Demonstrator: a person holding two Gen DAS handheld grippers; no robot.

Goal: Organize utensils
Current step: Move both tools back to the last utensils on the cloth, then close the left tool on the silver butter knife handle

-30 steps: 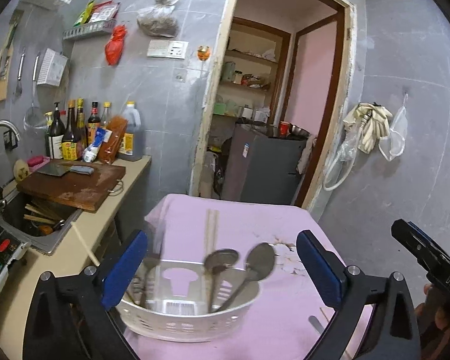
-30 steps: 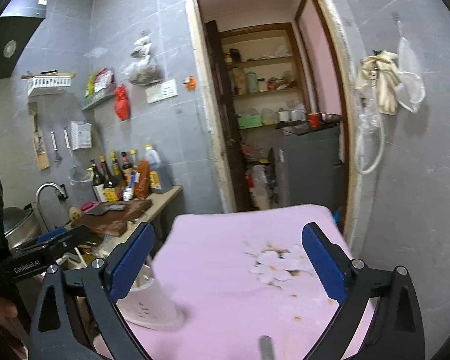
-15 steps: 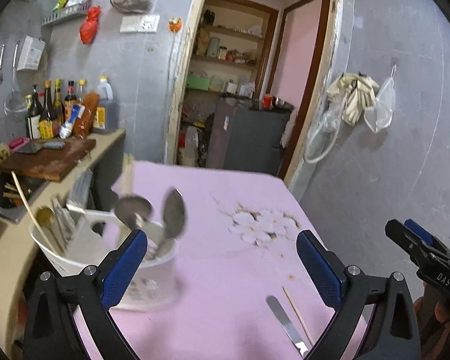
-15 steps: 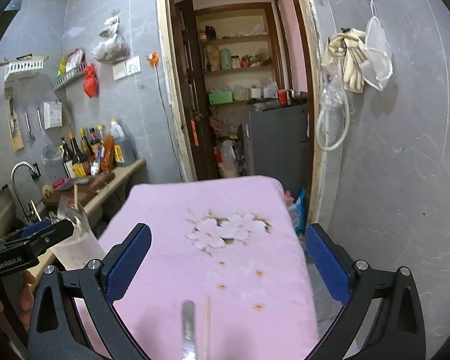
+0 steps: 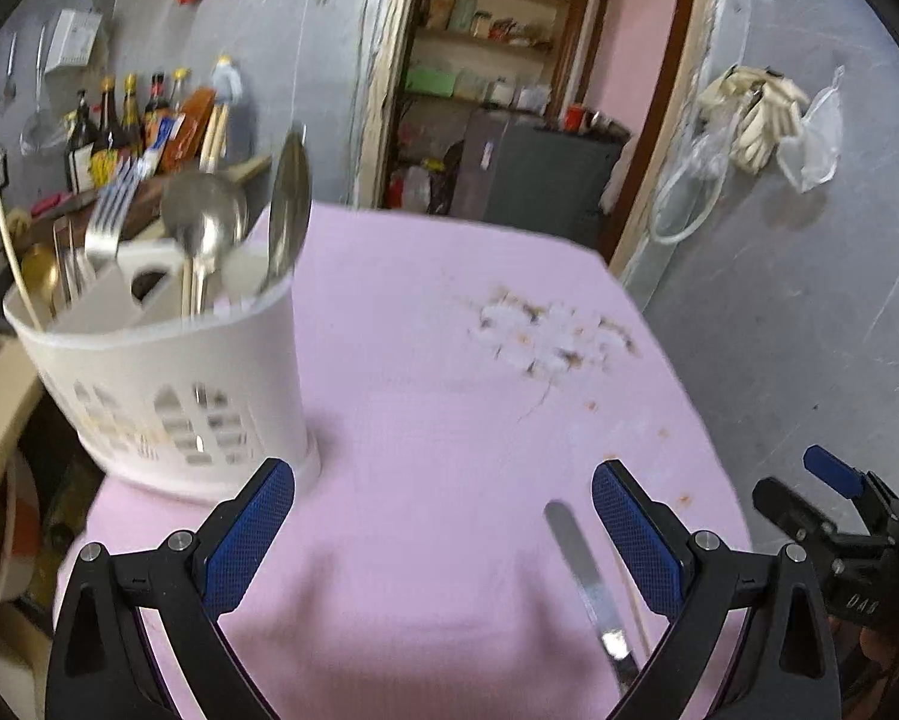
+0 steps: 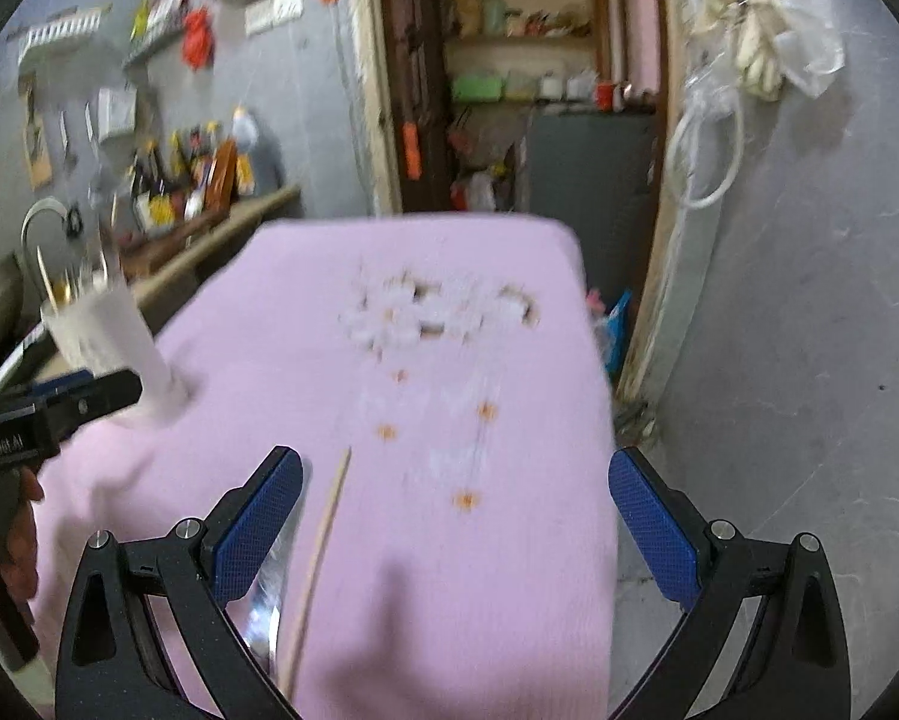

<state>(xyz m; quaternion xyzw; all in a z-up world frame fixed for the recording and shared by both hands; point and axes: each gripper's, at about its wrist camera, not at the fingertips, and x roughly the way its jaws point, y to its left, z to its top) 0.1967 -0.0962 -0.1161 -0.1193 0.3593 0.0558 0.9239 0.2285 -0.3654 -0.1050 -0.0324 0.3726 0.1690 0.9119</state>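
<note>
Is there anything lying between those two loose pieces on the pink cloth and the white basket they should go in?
Nothing visible. The metal knife and the wooden chopstick lie flat near the cloth's near edge, and only bare pink tablecloth stretches from them to the white utensil basket.

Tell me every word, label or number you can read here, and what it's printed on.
"GenRobot.AI", blurred and partly cut off: on the left gripper, seen from the right wrist.
"DAS", or similar, faint: on the right gripper, seen from the left wrist.
Bottle labels: too blurred to read.
Fridge sticker: too small to read.
White holder, knife and pink cloth: no text.
</note>
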